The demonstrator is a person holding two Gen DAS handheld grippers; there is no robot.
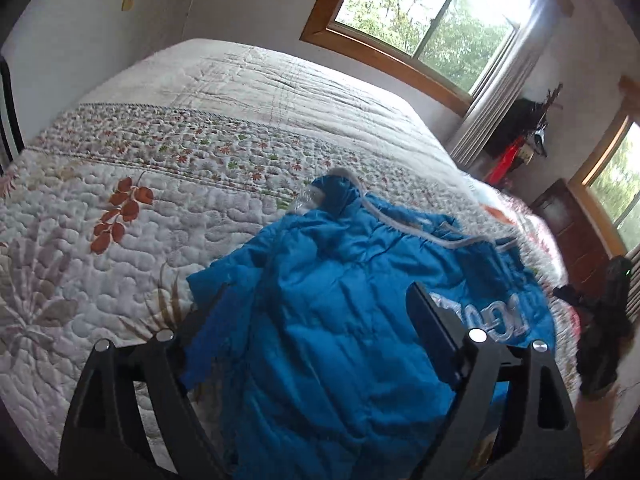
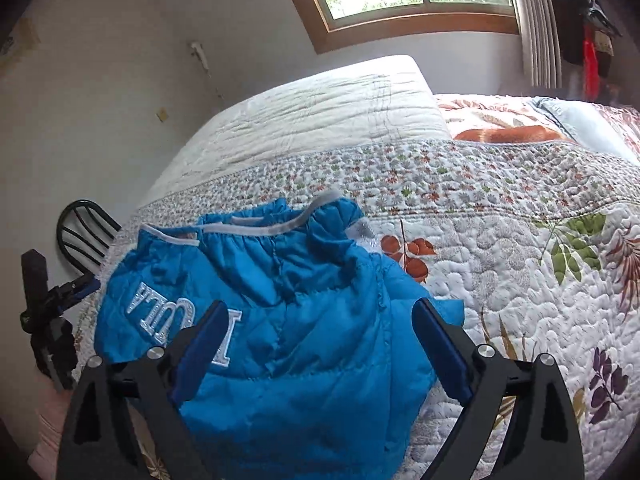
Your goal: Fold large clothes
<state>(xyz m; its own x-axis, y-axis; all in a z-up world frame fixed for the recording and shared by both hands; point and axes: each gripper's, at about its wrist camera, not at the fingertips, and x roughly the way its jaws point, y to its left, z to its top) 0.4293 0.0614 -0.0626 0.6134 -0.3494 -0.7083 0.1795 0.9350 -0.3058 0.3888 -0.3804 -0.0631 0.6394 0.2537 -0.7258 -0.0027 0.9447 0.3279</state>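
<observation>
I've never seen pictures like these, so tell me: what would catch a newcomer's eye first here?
A bright blue quilted jacket with silver lettering lies rumpled on a floral quilted bedspread, near the bed's front edge. Both black grippers, left and right, hang open just above it. Behind the bed, a wood-framed window glows with green trees.
</observation>
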